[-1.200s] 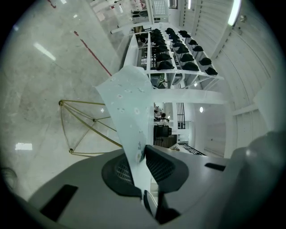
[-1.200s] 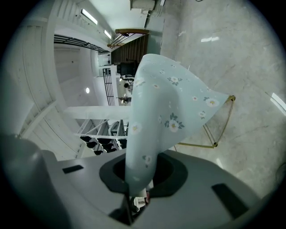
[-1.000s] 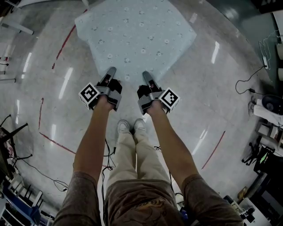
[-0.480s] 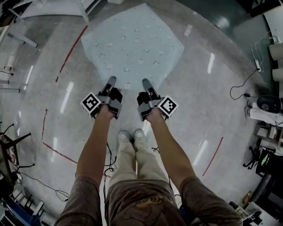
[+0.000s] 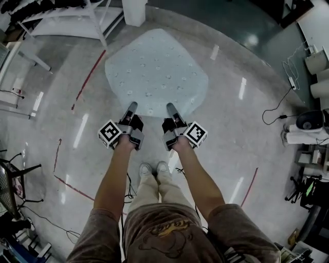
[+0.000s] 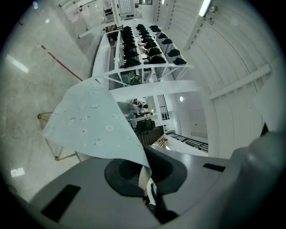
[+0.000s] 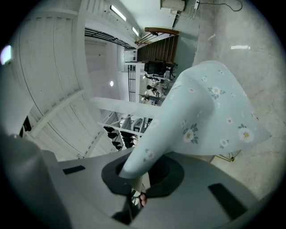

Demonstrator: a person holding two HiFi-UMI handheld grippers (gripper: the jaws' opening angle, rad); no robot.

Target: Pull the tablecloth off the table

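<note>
A pale blue flowered tablecloth (image 5: 154, 72) hangs over a small table, which it hides in the head view. My left gripper (image 5: 132, 106) is shut on the cloth's near edge, and my right gripper (image 5: 170, 107) is shut on the same edge a hand's width away. In the left gripper view the tablecloth (image 6: 94, 125) runs up out of the closed jaws of the left gripper (image 6: 145, 180). In the right gripper view the tablecloth (image 7: 205, 112) rises as a fold from the right gripper (image 7: 136, 179). Thin golden table legs (image 6: 44, 117) show below the cloth.
A white metal rack (image 5: 77, 15) and a white post (image 5: 134, 10) stand beyond the table. Red tape lines (image 5: 87, 77) cross the shiny floor. Cables and equipment (image 5: 308, 126) crowd the right side. The person's shoes (image 5: 154, 168) are just behind the grippers.
Both grippers have risen, still shut on the cloth's near edge, and that edge has lifted with them. The cloth now looks smaller and more drawn together in the head view.
</note>
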